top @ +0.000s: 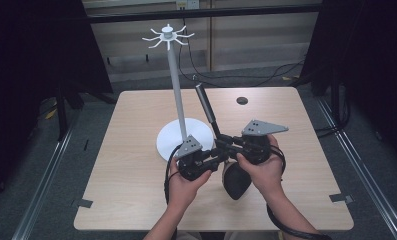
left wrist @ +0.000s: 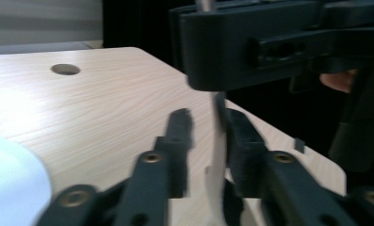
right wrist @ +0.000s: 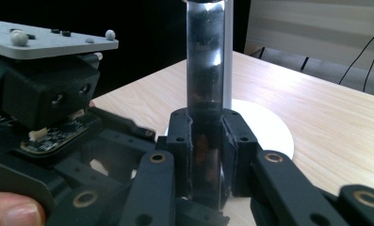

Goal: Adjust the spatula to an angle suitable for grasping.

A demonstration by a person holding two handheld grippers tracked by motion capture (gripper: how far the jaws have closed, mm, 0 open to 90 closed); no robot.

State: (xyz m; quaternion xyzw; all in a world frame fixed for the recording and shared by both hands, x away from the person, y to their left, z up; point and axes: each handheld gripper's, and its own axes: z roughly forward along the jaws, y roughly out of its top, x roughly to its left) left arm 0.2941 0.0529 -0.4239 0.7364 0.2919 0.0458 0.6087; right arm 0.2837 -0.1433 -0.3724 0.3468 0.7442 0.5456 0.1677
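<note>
I see a pale wood-grain table (top: 136, 190), smooth and slightly shiny; a matt white stand (top: 175, 75); a glossy black handle (right wrist: 206, 70); matt black plastic jaws.

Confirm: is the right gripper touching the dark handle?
Touching. In the right gripper view, both jaws of the right gripper press flat against the sides of the dark handle, with no gap showing on either side.

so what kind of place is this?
Probably a lab recording booth, not a home: black curtains hang on both sides, cables trail over the floor behind, and one wooden table holds a white hook stand.
</note>
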